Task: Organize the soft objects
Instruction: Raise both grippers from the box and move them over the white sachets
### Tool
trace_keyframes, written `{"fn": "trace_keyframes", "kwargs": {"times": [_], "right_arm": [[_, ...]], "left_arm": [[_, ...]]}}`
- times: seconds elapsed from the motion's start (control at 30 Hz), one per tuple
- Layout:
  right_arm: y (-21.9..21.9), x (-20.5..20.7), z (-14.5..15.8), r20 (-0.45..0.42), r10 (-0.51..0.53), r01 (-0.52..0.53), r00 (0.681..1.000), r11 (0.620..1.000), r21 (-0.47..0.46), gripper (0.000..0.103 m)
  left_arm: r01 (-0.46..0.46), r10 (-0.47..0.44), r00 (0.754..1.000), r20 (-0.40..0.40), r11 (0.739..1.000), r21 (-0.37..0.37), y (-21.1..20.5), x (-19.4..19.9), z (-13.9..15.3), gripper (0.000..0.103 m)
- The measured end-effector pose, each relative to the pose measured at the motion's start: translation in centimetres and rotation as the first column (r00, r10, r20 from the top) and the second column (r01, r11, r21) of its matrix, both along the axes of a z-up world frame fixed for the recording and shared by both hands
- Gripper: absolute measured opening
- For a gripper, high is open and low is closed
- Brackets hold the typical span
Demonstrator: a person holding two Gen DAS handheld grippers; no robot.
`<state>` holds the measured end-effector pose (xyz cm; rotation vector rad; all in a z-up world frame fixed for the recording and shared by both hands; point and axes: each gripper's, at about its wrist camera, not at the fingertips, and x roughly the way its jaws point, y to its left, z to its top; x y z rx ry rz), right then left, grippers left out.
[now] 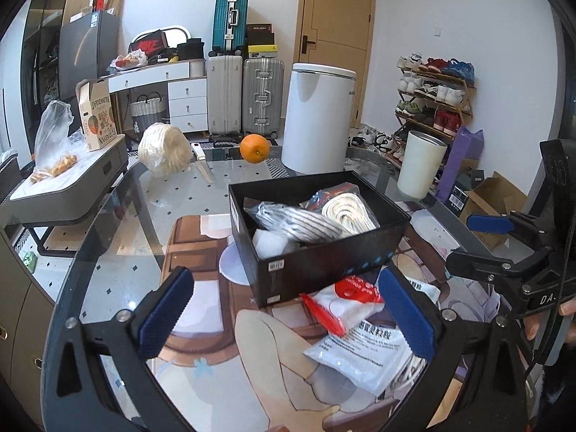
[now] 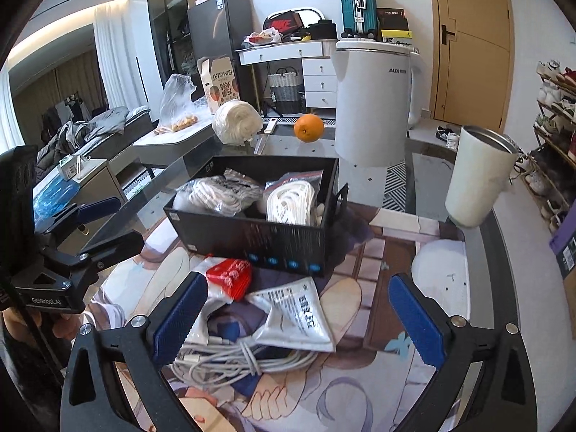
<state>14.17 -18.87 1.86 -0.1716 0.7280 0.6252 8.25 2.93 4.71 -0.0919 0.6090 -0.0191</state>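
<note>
Nearest the right gripper, a bundle of white cable lies on the table mat beside a white packet printed with writing too small to read. A red-topped bag lies just beyond, against the near wall of the black box. Both the right gripper and the left gripper are spread wide and hold nothing. The box holds a bagged white rope coil, a bagged grey-striped bundle and something white beneath. Farther off stand a white kettle marked "AUX", an orange, a white cup at the right and a carton reading "KUMQUAT". The left gripper's body reads "GenRobot.AI".
</note>
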Motion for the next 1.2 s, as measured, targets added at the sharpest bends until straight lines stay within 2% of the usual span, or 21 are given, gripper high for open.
{"fn": "trace_keyframes", "kwargs": {"times": [0.37,0.5,0.9,1.2], "right_arm": [[-0.9,0.2,-0.4,-0.025,-0.017,0.016,1.000,0.999,-0.027,0.102],[-1.2,0.5,-0.7,-0.046,-0.014,0.013,0.999,0.999,-0.033,0.102],[-0.7,0.8,-3.3,-0.125,-0.001,-0.012,0.992,0.995,-0.103,0.102],[-0.1,1.6,-4.5,-0.132,-0.031,0.017,0.991,0.994,-0.107,0.102]], "left_arm": [[0.019,-0.017,0.999,-0.051,0.999,0.026,-1.4,-0.7,-1.7,0.103],[0.033,-0.031,0.995,-0.096,0.999,0.026,-2.1,-0.9,-2.5,0.103],[0.058,-0.055,0.991,-0.124,0.998,0.017,-3.2,-1.7,-3.8,0.103],[0.051,-0.049,0.989,-0.139,0.999,0.008,-2.9,-1.4,-4.6,0.103]]}}
